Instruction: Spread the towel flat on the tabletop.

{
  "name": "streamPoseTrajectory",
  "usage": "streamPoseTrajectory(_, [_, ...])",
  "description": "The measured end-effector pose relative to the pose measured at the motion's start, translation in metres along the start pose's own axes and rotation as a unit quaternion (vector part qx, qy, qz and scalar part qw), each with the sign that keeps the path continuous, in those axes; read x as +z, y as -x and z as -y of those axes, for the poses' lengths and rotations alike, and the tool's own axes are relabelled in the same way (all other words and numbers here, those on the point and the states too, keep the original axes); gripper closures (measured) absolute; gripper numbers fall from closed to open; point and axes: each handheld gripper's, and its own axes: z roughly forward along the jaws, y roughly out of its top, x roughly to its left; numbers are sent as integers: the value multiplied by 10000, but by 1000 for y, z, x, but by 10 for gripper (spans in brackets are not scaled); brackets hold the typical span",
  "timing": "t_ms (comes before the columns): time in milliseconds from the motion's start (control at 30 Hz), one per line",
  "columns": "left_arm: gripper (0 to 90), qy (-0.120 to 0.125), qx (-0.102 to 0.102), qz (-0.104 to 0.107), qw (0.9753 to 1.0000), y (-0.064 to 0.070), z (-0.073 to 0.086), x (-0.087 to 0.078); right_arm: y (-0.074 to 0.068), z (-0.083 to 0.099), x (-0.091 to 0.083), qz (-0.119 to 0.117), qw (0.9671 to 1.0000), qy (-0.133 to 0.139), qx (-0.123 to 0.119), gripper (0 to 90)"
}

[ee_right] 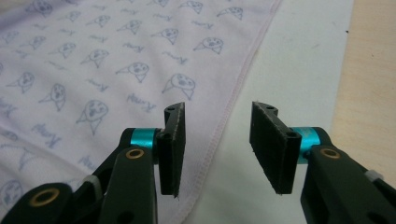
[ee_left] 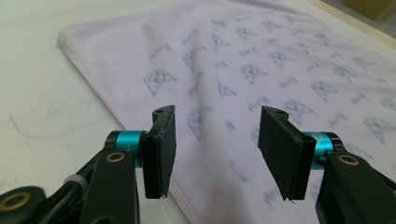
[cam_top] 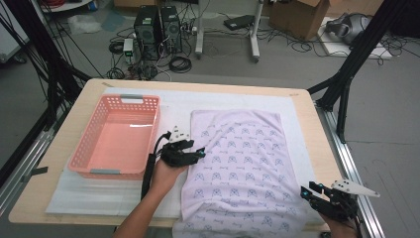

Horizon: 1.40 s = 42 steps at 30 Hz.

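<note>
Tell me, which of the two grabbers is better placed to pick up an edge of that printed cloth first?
Probably the left gripper: its open jaws already sit over the printed cloth's left hem, one on each side. The right gripper, also open, is near the right hem but back by the table's front corner.

Beside your left gripper [cam_top: 198,150] lies the towel [cam_top: 242,163], a soft matt cloth, lilac with a faint blue print and a stitched hem. Left of the towel stands the basket [cam_top: 148,126] of glossy pink plastic, its walls pierced in a grid. Under the towel you have a matt white mat [cam_top: 168,111], and round that the pale smooth wood of the table [cam_top: 307,124]. Your right gripper [ee_right: 217,149] has matt black pads [ee_right: 273,149], rough-faced, on shiny teal metal collars.
</note>
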Motion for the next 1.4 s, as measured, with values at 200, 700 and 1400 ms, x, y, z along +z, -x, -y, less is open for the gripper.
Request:
streamPoseTrajectory(200, [520,-186,-254,-274,9991,-19,-19,30,0,0,3,-86,10000,5,-32,520])
streamPoseTrajectory(700, [436,-645,-268,-951,9930,-44,-14,67,14,-16,16,-187,9998,-2,-70,511])
streamPoseTrajectory(1400, [734,-287,-608,-1695,9832,-56,-14,68,54,-90,111,145,9993,-316,114,505])
